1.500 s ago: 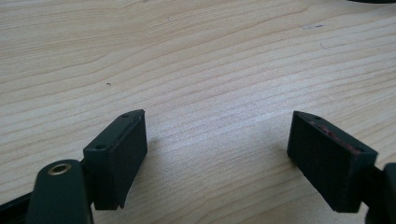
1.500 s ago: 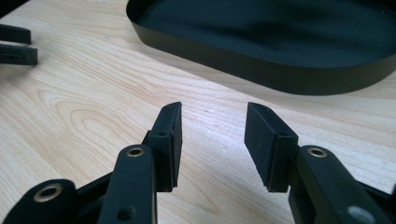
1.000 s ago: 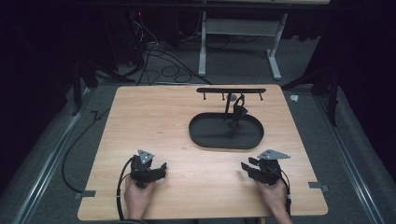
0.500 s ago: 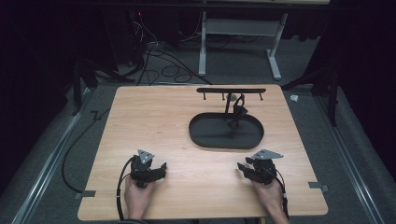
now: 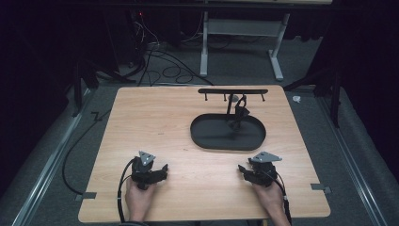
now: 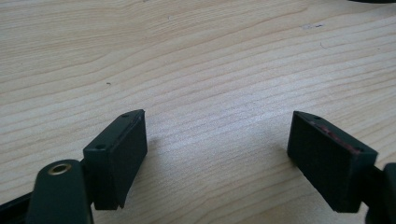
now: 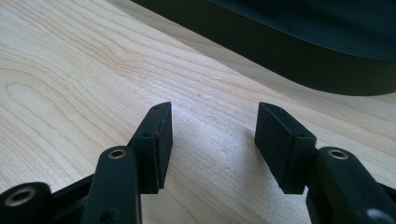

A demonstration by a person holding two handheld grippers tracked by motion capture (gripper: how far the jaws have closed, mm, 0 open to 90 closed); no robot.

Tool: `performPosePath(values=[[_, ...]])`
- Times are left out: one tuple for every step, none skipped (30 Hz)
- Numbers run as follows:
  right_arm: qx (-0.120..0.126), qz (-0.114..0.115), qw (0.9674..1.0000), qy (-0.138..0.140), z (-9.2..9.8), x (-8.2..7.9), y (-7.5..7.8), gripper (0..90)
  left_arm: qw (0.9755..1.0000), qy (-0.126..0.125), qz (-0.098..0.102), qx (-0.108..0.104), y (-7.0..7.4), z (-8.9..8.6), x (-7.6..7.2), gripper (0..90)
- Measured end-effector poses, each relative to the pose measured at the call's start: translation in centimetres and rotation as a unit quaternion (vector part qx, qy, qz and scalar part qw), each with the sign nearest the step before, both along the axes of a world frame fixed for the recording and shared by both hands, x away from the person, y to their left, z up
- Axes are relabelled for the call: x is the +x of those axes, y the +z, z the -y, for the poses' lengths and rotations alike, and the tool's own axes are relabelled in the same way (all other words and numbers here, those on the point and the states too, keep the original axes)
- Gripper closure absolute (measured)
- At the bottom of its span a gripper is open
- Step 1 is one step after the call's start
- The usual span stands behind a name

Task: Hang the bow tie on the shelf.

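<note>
Both the left gripper [image 5: 161, 170] and right gripper [image 5: 243, 170], lower frame, are held wide open and empty, the right's jaws having just been opening; the black tray [image 5: 207, 140] rim could be clipped if approached low.

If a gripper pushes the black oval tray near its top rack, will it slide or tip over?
The black oval tray sits flat on the smooth wooden table, so a low push probably slides it. Its post carries a wide hook bar high up, so a push there might tip it. It looks rigid, likely metal or hard plastic, perhaps rather heavy.

high view overlooks table [image 5: 188, 117]; gripper views skim its wood closely.
</note>
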State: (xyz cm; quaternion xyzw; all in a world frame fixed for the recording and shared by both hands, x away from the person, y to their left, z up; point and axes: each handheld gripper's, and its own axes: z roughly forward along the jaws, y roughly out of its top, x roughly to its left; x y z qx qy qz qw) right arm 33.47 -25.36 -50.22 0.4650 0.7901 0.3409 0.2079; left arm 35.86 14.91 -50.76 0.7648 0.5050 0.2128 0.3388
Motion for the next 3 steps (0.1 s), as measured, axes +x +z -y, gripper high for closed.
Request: performPosePath(values=[[0.000,0.000,1.0000,0.000,0.00,0.00,0.00,47.8,1.0000,0.000,0.000,0.000,0.00,0.00,0.00,20.3],[0.000,0.000,1.0000,0.000,0.00,0.00,0.00,47.8,1.0000,0.000,0.000,0.000,0.00,0.00,0.00,20.3],[0.000,0.000,1.0000,0.000,-0.01,0.00,0.00,47.8,1.0000,0.000,0.000,0.000,0.00,0.00,0.00,20.3]])
